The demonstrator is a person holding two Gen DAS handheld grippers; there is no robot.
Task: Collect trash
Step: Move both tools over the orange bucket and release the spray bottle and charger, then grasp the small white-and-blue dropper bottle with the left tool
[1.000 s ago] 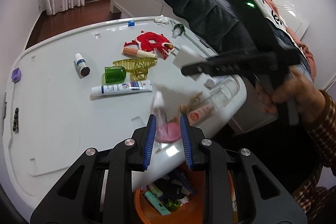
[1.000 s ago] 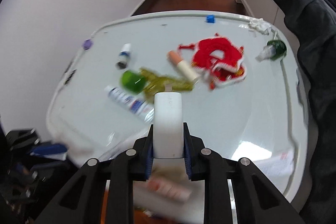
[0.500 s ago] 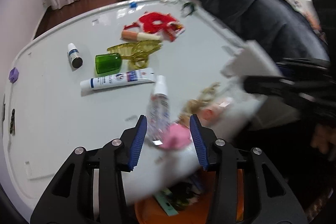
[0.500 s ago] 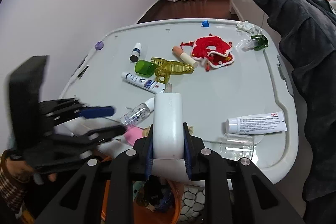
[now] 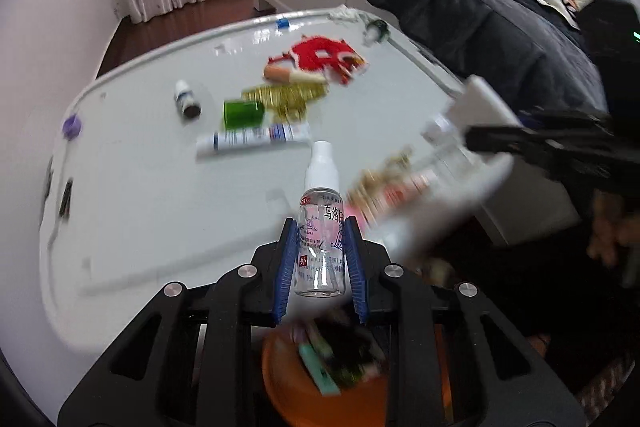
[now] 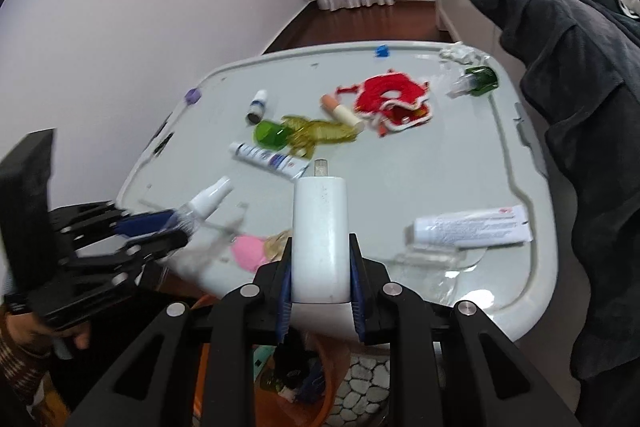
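We see the left gripper (image 5: 320,259), whose jaws have just been closing, clamp a clear plastic spray bottle (image 5: 321,227) with a white cap above the glossy white table (image 5: 140,195). The right gripper (image 6: 320,267) grips a smooth white rectangular charger (image 6: 320,231) over the orange bin (image 6: 320,395) of trash.

so the left gripper (image 5: 320,259) opened up for a moment and its jaws just closed again, now clamped on the small clear plastic spray bottle with the white cap (image 5: 320,227). That bottle was lying on the white table (image 5: 140,187) a second ago; now it looks lifted off, though blur makes that hard to call
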